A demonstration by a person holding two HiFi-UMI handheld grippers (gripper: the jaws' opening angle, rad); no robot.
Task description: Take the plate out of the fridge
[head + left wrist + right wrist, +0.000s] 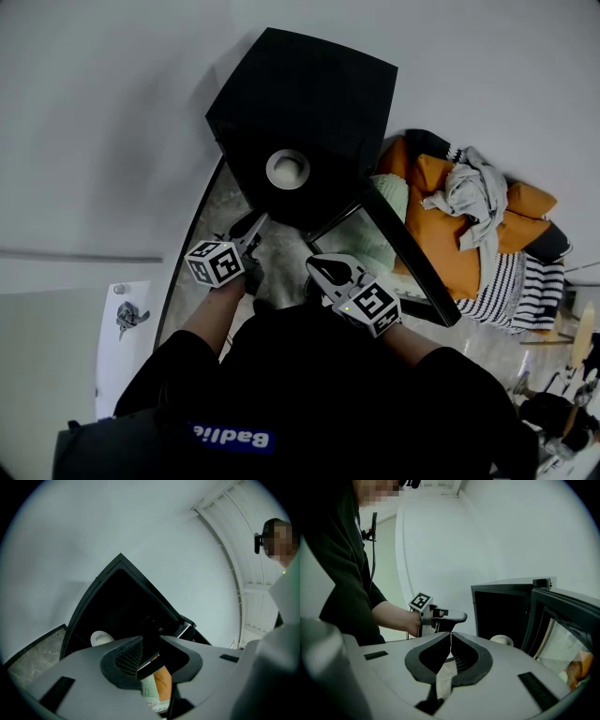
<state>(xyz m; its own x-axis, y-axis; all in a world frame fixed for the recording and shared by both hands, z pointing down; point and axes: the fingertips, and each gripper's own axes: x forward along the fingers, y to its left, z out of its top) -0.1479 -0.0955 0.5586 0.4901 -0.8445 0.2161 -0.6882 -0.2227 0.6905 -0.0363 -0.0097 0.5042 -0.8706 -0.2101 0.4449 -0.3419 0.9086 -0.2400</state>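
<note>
A small black fridge (309, 94) stands against the wall with its glass door (405, 246) swung open to the right. Inside it sits the white plate (288, 169), also seen in the left gripper view (101, 638) and the right gripper view (502, 640). My left gripper (251, 230) hovers at the fridge's front; its jaws (149, 645) stand open with a dark edge of the fridge between them, untouched by the ribbed pad (129, 656). My right gripper (323, 270) is held beside it, near the door, shut with its tips (451, 635) together and nothing in them.
Orange cushions with a grey cloth (469, 202) and a striped blanket (511, 281) lie right of the door. A white wall is behind the fridge. Grey stone floor (202, 272) shows left of it, with a white sheet (122, 328) further left.
</note>
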